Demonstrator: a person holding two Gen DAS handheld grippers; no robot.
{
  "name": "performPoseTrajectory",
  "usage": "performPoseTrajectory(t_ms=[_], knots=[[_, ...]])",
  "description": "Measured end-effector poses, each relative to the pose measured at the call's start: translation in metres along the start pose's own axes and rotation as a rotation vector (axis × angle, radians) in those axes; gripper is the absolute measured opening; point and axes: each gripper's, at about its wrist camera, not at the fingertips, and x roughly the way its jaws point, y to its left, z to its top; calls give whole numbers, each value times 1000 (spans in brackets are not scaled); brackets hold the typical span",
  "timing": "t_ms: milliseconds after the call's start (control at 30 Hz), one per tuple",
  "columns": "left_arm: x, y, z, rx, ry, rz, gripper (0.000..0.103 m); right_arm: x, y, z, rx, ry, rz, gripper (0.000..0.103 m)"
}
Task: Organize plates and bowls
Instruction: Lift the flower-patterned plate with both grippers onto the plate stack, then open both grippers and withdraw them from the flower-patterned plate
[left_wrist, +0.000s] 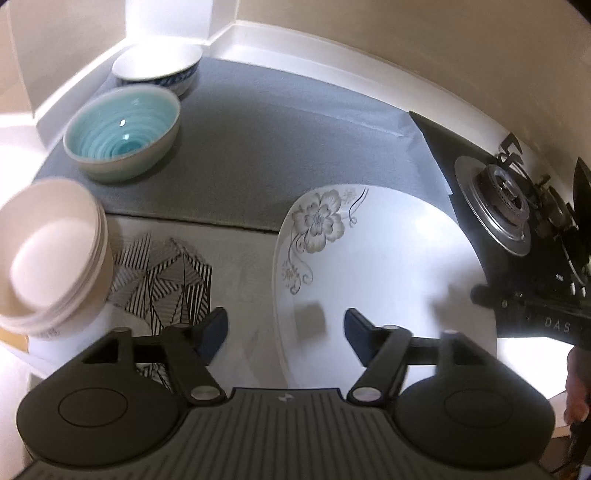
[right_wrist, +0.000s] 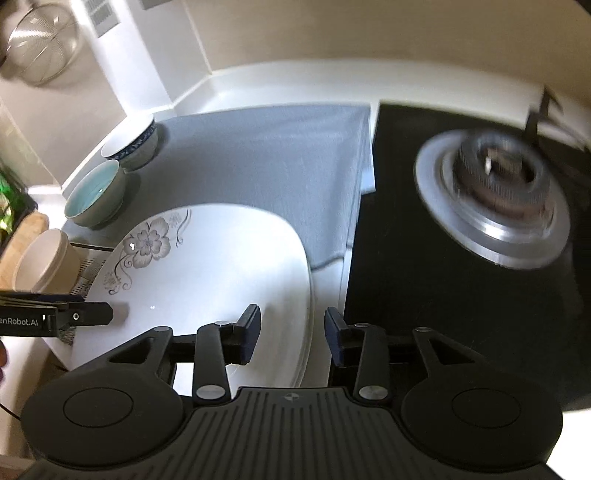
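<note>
Lying at the centre of both views, the white plate with a grey flower print (left_wrist: 373, 266) (right_wrist: 207, 273) covers the lower middle of each frame, its flowered rim toward the upper left and its far edge overlapping the grey mat (left_wrist: 280, 147) (right_wrist: 273, 166). In the left wrist view the left gripper (left_wrist: 285, 332) stands wide open astride the plate's left rim, one finger over the plate and the other over a black-and-white striped cloth (left_wrist: 166, 280); it grips nothing. In the right wrist view the right gripper (right_wrist: 291, 338) is also open, its jaws either side of the plate's right edge without visibly closing on it, and the left gripper's tip (right_wrist: 92, 314) shows at the left edge of the frame over the plate's opposite rim.

Past the plate, the mat's middle and right stretch is bare up to the white raised counter edge (left_wrist: 295, 40). Along the mat's left border sit a teal-glazed bowl (left_wrist: 123, 134) (right_wrist: 96, 195) and, just behind it toward the upper left corner, a white bowl with a blue pattern (left_wrist: 160, 70) (right_wrist: 133, 147). A stack of pale beige bowls (left_wrist: 55, 254) (right_wrist: 44, 262) stands at the left edge, close beside the plate's left rim. On the right, the black hob with its steel burner (left_wrist: 506, 206) (right_wrist: 495, 199) borders the mat and lies just beside the plate's right edge.
</note>
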Motion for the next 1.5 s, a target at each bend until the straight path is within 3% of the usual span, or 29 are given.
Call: performPoseTrajectory(t_ms=[233, 267, 333, 433, 633, 1167, 1233, 1300, 1367, 1500], knots=[[19, 16, -6, -124, 77, -126, 78, 13, -8, -12, 93, 68, 91, 45], [21, 16, -6, -134, 80, -141, 76, 15, -8, -13, 96, 71, 95, 45], [24, 15, -7, -138, 87, -183, 57, 19, -6, -13, 92, 79, 94, 45], [28, 7, -7, -105, 90, -155, 51, 24, -4, -14, 76, 90, 84, 41], [32, 0, -1, -102, 79, -132, 51, 25, -8, -8, 112, 102, 79, 39], [74, -15, 62, -113, 21, -113, 52, 49, -24, 32, 151, 64, 46, 39], [69, -18, 63, -84, 1, -100, 58, 50, -23, 32, 140, 74, 54, 42], [57, -21, 61, -43, -37, -73, 85, 45, -20, 32, 106, 69, 38, 43], [43, -21, 57, -19, -81, -39, 89, 36, -15, 33, 73, 56, 15, 54], [12, -10, 45, -33, -111, -8, 97, 11, 4, 38, 34, 24, 0, 60]])
